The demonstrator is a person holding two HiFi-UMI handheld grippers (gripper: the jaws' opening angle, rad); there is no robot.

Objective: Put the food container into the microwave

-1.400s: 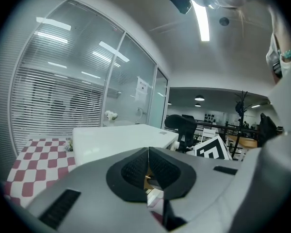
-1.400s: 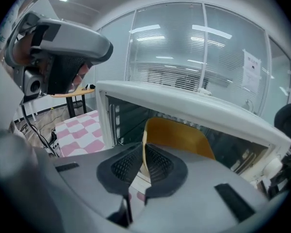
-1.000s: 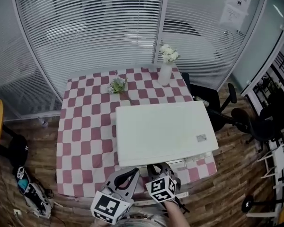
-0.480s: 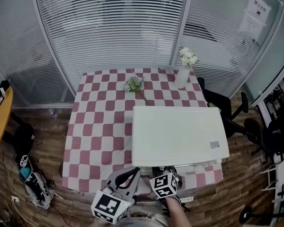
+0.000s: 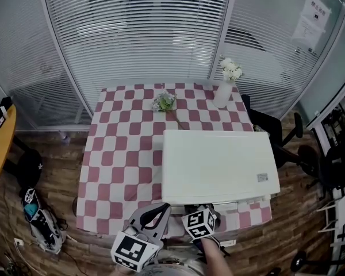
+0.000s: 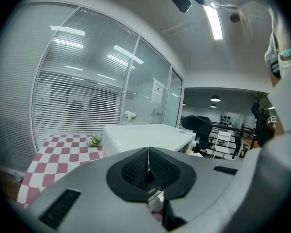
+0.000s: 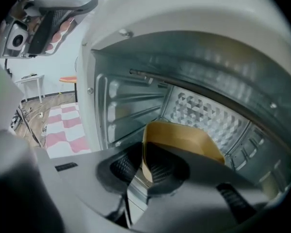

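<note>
One food box [image 7: 184,139] is in the microwave [image 7: 131,106], its edge pinched by my right tongs [image 7: 143,166]; my left tongs [image 6: 148,165] are closed, empty.

One microwave [image 5: 218,165], one food container [image 7: 184,141], one vase [image 5: 222,95], one table [image 5: 121,154].

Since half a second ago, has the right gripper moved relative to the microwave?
No. In the head view the right gripper sits at the same spot at the microwave's front edge, fingers shut on the food container.
</note>
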